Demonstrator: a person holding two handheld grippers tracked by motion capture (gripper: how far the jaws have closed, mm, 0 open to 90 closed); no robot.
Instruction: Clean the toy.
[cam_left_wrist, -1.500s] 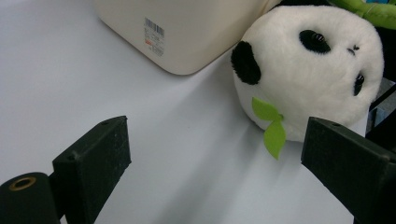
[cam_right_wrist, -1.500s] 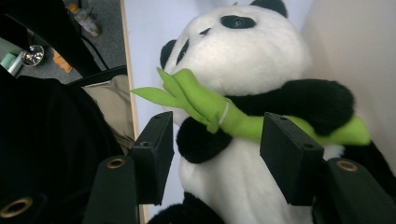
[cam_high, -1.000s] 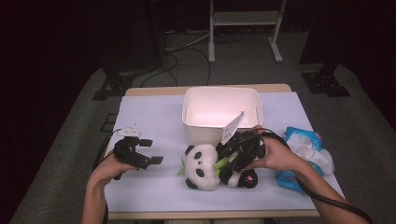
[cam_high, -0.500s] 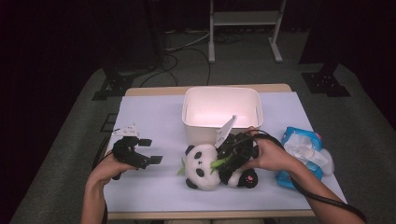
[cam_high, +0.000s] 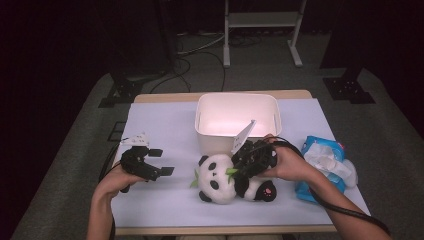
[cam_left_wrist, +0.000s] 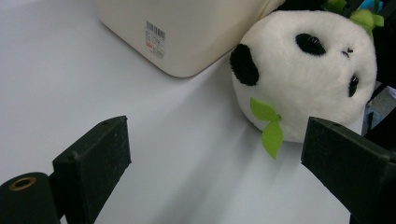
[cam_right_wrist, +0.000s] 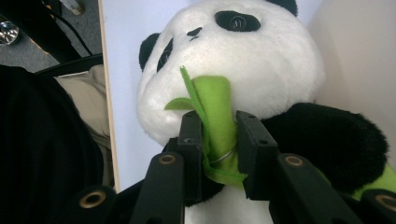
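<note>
The panda plush (cam_high: 220, 177) lies on the worktop (cam_high: 165, 125) directly in front of the white bin (cam_high: 237, 120), touching its near wall. The right gripper (cam_right_wrist: 217, 140) has its jaws clamped on the green bamboo stalk (cam_right_wrist: 215, 112) below the panda's chin. The left gripper (cam_high: 162, 161) rests on the worktop well left of the panda, jaws apart and empty. A blue wipes pack (cam_high: 324, 160) lies right of the panda.

Your right gripper (cam_high: 239, 167) sits on the plush panda (cam_high: 220, 177), at its green bamboo piece, just at 6 o'clock of the white bin (cam_high: 237, 120). Your left gripper (cam_high: 162, 162), jaws apart, hovers at 9 o'clock of the panda, well clear. A blue wipes pack (cam_high: 325, 162) lies at 3 o'clock on the desk (cam_high: 165, 125).
</note>
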